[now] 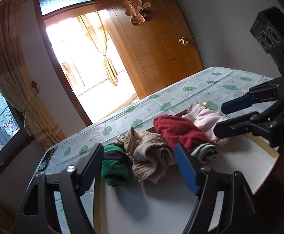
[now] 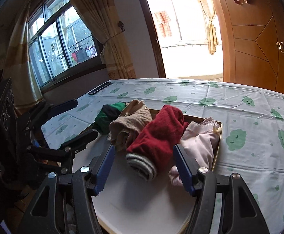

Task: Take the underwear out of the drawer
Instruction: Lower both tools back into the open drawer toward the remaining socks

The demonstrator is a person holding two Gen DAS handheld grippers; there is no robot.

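Note:
An open drawer (image 2: 218,146) with a white bottom holds a row of rolled underwear: green and dark (image 2: 108,117), beige (image 2: 130,124), red with a grey striped band (image 2: 161,134), and pink (image 2: 200,142). My right gripper (image 2: 143,167) is open just in front of the red piece, and its pads touch nothing. In the left wrist view my left gripper (image 1: 140,167) is open over the drawer's near left part, with the green (image 1: 114,167) and beige (image 1: 151,156) pieces ahead of its fingers. The right gripper (image 1: 225,117) hovers by the pink piece (image 1: 210,120).
The drawer lies against a surface covered by a pale sheet with green cloud prints (image 2: 239,105). A dark flat device (image 2: 99,88) rests at its far left edge. Behind are a curtained window (image 2: 64,44), a bright doorway and a wooden door (image 2: 258,44).

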